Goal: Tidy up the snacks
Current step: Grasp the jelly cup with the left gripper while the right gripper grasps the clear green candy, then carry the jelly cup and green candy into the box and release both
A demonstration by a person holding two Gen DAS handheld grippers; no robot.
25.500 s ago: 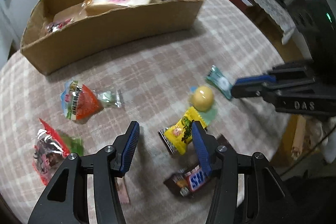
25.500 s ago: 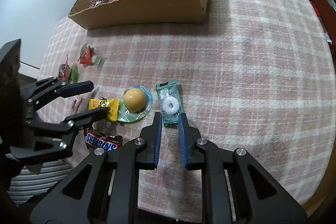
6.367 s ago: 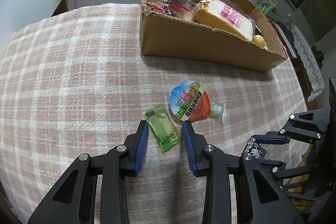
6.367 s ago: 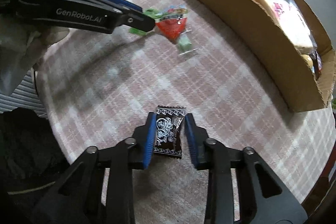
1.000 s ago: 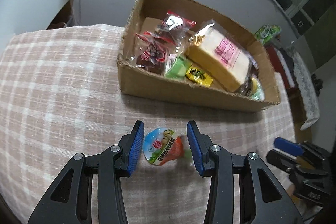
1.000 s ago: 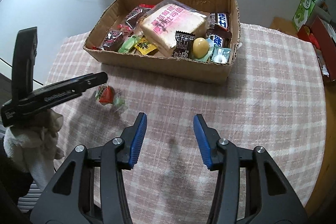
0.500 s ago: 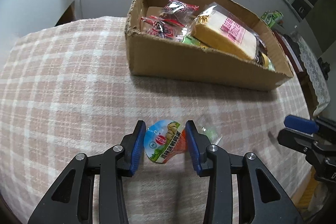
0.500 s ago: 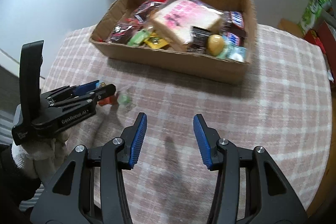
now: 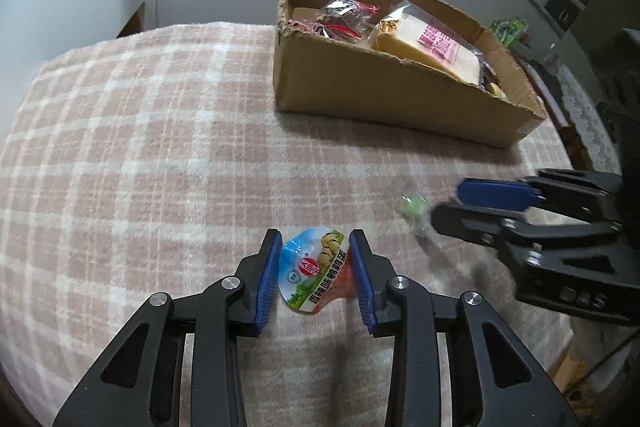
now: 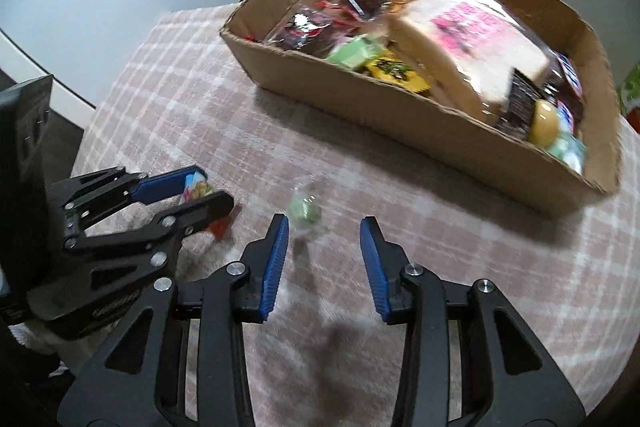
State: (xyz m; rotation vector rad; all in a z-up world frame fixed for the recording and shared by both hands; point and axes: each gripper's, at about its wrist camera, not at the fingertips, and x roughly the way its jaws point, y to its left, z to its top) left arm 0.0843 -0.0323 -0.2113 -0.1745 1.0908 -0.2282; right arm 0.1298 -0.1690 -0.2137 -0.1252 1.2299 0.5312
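Cardboard box [image 10: 404, 103] on the plaid-clothed desk [image 9: 160, 147] holds wrapped bread [image 10: 472, 39], red-wrapped snacks [image 9: 340, 17], green and yellow candies [image 10: 372, 61] and a yellow egg-shaped sweet [image 10: 546, 123]. Left gripper [image 9: 316, 273], jaws just closing, clamps the jelly cup [image 9: 314, 273]. Right gripper [image 10: 324, 261], jaws narrowing but released, hovers by a loose green candy [image 10: 306, 213].

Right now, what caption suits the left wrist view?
Left gripper closing around a jelly cup on the plaid tablecloth, cardboard snack box beyond.
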